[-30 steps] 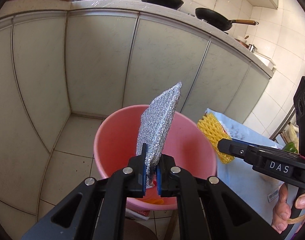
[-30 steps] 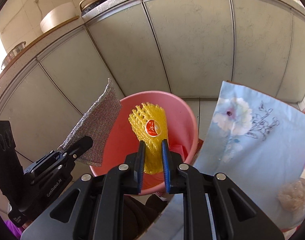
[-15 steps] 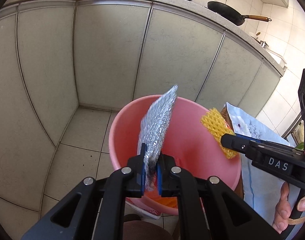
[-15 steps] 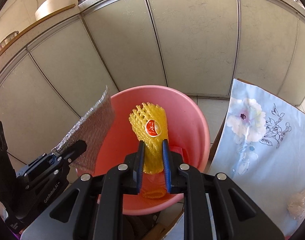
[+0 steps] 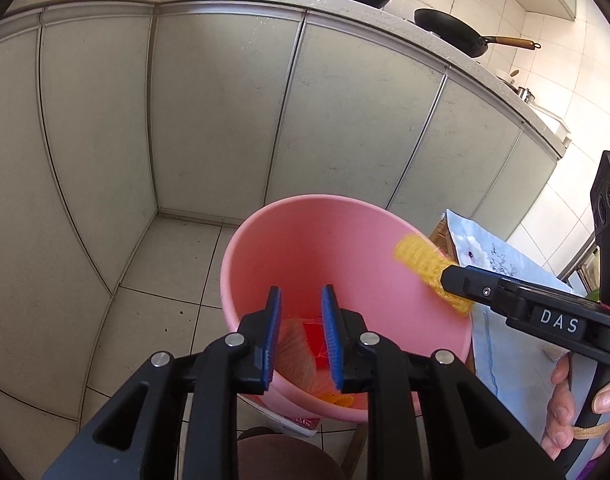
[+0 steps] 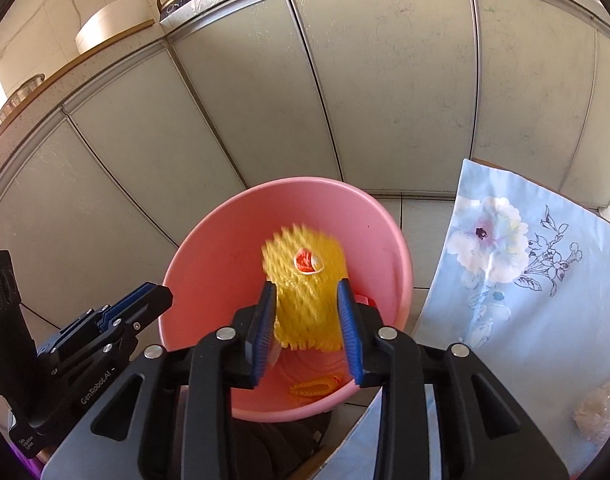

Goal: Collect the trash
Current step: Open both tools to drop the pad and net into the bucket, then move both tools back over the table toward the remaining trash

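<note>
Right wrist: yellow foam net [image 6: 305, 296] drops into pink bucket [image 6: 209, 272].

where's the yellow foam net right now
In the right wrist view the yellow foam net sits blurred between the right hand-held gripper's just-opened jaws, above the pink bucket, left of the floral cloth.

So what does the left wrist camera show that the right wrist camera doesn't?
Only the left wrist view shows two black pans on the counter and the hand holding the right gripper. Only the right wrist view shows the red sticker on the yellow foam net, loose between jaws that have just been opening. Both show the pink bucket, the net, the floral cloth, and the left gripper open and empty.
</note>
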`<action>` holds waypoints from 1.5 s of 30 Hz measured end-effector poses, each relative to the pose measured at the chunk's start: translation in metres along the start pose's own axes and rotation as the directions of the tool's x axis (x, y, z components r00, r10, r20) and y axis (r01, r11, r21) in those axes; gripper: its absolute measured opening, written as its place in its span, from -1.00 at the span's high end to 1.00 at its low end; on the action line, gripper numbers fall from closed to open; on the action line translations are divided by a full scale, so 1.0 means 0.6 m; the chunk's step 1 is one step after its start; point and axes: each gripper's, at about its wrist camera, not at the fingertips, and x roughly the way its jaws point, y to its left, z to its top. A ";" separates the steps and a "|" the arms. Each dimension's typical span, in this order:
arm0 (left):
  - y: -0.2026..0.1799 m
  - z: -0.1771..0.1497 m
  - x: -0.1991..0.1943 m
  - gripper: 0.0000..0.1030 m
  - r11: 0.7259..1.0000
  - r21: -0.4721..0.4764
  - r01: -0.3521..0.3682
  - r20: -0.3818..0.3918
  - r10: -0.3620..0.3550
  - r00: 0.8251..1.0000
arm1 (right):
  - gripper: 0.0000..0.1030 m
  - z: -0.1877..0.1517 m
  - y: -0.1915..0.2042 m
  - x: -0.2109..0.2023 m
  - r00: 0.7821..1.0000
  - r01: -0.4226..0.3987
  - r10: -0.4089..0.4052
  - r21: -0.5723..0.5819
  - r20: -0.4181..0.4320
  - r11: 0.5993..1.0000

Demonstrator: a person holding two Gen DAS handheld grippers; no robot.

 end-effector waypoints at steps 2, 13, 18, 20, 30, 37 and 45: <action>-0.006 0.000 -0.007 0.61 1.000 0.011 0.007 0.005 -0.007 1.000 | 0.37 0.000 -0.003 -0.007 1.000 -0.004 0.004 0.002 0.009 1.000; -0.034 0.011 -0.057 0.60 0.998 0.054 0.022 0.035 -0.024 0.999 | 0.37 -0.002 -0.017 -0.085 0.997 -0.009 0.009 0.000 0.077 1.000; -0.061 0.011 -0.086 0.52 0.993 0.099 0.071 0.045 -0.076 0.996 | 0.37 -0.016 -0.037 -0.137 0.994 0.024 -0.023 -0.009 0.105 1.000; -0.076 0.010 -0.097 0.45 0.988 0.122 0.097 0.043 -0.103 0.994 | 0.37 -0.022 -0.049 -0.159 0.993 0.041 -0.039 -0.011 0.115 0.999; -0.179 -0.009 -0.117 0.41 0.935 0.246 0.256 -0.030 -0.257 0.966 | 0.37 -0.077 -0.137 -0.274 0.973 0.151 -0.157 0.049 0.172 0.987; -0.273 -0.059 -0.115 0.41 0.855 0.356 0.376 -0.148 -0.346 0.927 | 0.37 -0.144 -0.218 -0.341 0.950 0.236 -0.258 0.135 0.176 0.962; -0.378 -0.117 -0.109 0.41 0.735 0.477 0.481 -0.268 -0.400 0.877 | 0.37 -0.234 -0.297 -0.376 0.948 0.258 -0.290 0.218 0.130 0.941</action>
